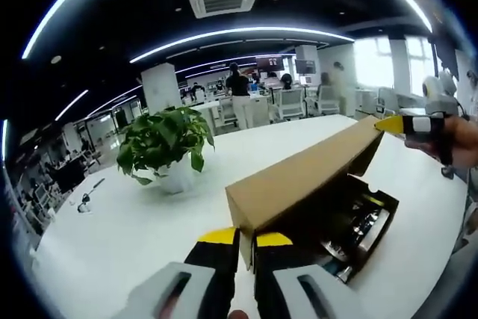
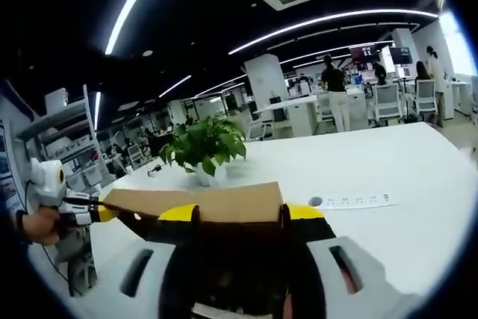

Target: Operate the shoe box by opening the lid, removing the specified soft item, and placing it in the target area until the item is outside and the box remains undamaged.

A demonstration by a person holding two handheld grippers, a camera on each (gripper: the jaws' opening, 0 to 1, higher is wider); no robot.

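A big white table (image 1: 134,222) holds a green leafy plant in a white pot (image 1: 166,147). Far off, long curved ceiling lights (image 2: 328,19) glow over white office chairs (image 1: 290,102).

A plant (image 1: 166,140) stands on the table (image 1: 112,237) behind the box (image 1: 314,177).

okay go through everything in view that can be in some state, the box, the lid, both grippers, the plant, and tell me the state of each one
Shoe box: open, dark contents showing inside.
Lid: raised and tilted, held at both ends.
Left gripper: shut on the lid's near end.
Right gripper: jaws wide apart either side of the lid's end; grip cannot be judged.
Potted plant: upright on the white table, apart from the box.
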